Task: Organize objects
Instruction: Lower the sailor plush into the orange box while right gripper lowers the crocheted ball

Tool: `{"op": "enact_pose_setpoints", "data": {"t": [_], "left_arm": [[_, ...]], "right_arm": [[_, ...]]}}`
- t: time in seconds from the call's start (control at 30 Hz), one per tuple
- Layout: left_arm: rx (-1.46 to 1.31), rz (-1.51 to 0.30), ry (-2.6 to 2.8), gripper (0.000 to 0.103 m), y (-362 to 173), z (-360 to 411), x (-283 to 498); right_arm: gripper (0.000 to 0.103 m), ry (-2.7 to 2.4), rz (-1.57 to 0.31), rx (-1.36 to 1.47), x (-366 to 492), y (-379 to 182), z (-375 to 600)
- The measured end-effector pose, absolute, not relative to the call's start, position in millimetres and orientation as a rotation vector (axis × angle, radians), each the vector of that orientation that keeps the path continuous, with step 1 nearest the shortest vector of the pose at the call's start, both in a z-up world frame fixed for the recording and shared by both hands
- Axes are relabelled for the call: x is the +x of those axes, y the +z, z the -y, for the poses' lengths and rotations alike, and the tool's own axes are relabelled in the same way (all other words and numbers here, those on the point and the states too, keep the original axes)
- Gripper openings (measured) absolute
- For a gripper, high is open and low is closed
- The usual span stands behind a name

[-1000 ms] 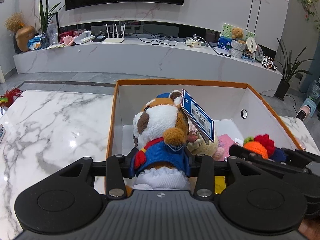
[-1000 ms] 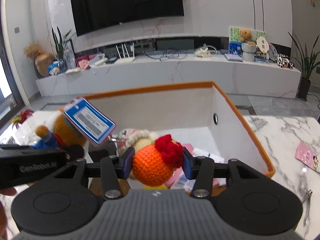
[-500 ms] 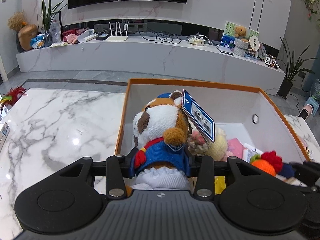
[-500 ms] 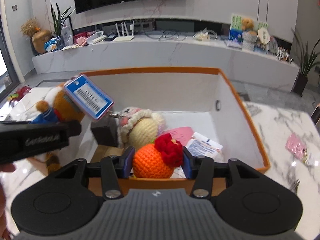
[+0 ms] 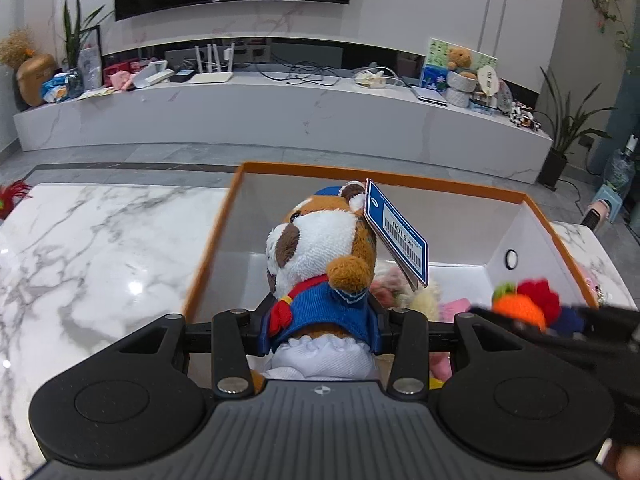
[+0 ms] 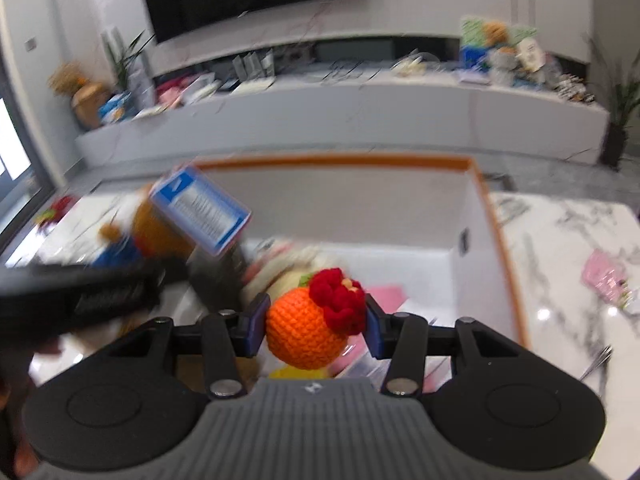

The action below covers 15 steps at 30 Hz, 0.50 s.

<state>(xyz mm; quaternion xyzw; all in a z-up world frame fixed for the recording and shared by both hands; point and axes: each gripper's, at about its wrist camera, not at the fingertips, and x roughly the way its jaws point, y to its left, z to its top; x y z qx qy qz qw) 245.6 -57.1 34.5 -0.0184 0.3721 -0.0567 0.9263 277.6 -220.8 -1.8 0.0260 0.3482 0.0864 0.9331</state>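
My left gripper (image 5: 320, 330) is shut on a brown-and-white plush dog (image 5: 320, 256) in a blue sailor top, with a blue price tag (image 5: 398, 232) hanging off it. It holds the plush over the near left part of an orange-rimmed white box (image 5: 400, 178). My right gripper (image 6: 313, 326) is shut on an orange crocheted ball (image 6: 304, 334) with a red flower, above the box (image 6: 496, 240). The ball also shows in the left wrist view (image 5: 520, 306). The plush and its tag (image 6: 200, 210) appear blurred at the left of the right wrist view.
Inside the box lie a cream plush (image 5: 420, 300), pink items (image 6: 386, 292) and paper packets. The box stands on a white marble table (image 5: 80, 248). A pink packet (image 6: 608, 276) lies on the table right of the box. A long TV bench (image 5: 280, 112) stands behind.
The right gripper has lifted and swung with the crocheted ball, blurring its view. The left gripper has shifted slightly left over the box, still holding the plush.
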Motion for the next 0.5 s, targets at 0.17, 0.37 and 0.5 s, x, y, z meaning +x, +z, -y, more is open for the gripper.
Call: {"op": "enact_pose_setpoints", "data": {"t": [0.17,0.37,0.5], "left_arm": [[-0.038,-0.782,-0.163,0.048,25,77,250],[-0.058,-0.855,-0.184,0.048,18,97,255],[-0.080,-0.909,-0.181,0.048,17,94,258]], "right_arm": [[0.050,0.108,-0.785,0.024,293,-22,226],[0.050,0.123,-0.850,0.025,302,-35,232],[0.050,0.141,-0.870,-0.043,305,-34,230]]}}
